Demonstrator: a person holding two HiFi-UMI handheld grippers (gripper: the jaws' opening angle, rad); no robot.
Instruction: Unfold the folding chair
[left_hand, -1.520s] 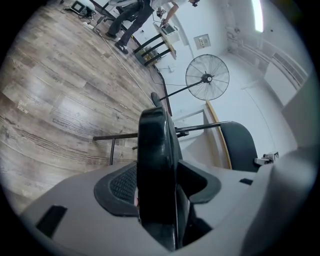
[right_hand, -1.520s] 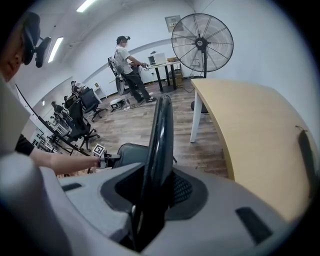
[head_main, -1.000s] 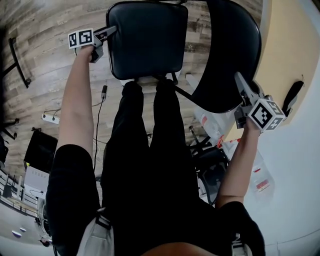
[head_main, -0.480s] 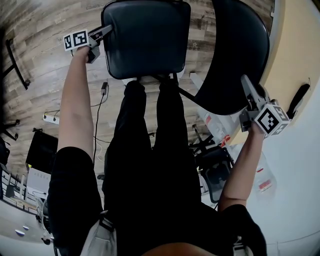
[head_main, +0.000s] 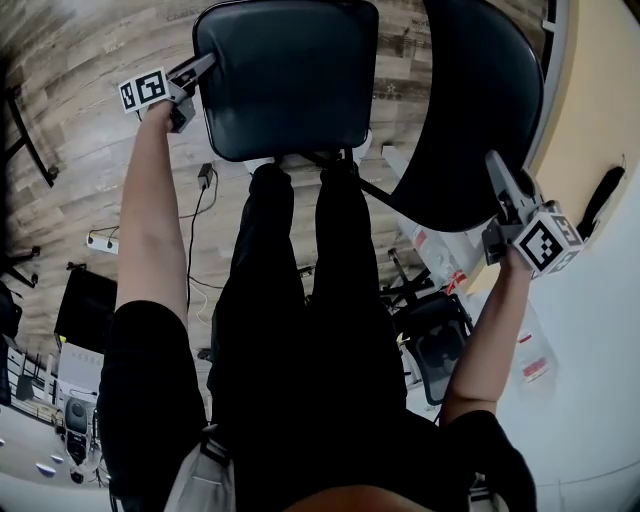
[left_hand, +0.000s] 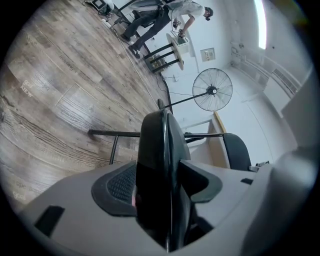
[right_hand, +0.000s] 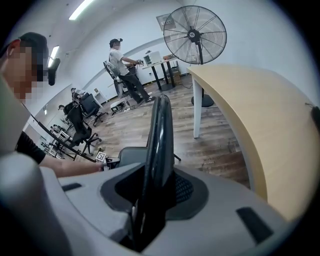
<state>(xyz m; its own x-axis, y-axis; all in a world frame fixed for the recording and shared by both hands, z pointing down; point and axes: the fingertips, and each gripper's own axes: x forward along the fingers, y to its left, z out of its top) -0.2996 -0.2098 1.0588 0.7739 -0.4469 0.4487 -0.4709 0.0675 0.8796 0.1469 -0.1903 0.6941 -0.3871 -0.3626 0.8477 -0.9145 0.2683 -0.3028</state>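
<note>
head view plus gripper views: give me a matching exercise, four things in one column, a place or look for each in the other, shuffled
Things:
1 seat
2 backrest
3 fan
4 table

Descriptions:
a tan curved top
b edge between the right gripper's jaws
c round cage on a stand on the floor
d edge between the left gripper's jaws

Pairs: 1-d, 2-b, 3-c, 4-a

The left gripper's jaws have just been opening, with the seat's edge between them.
</note>
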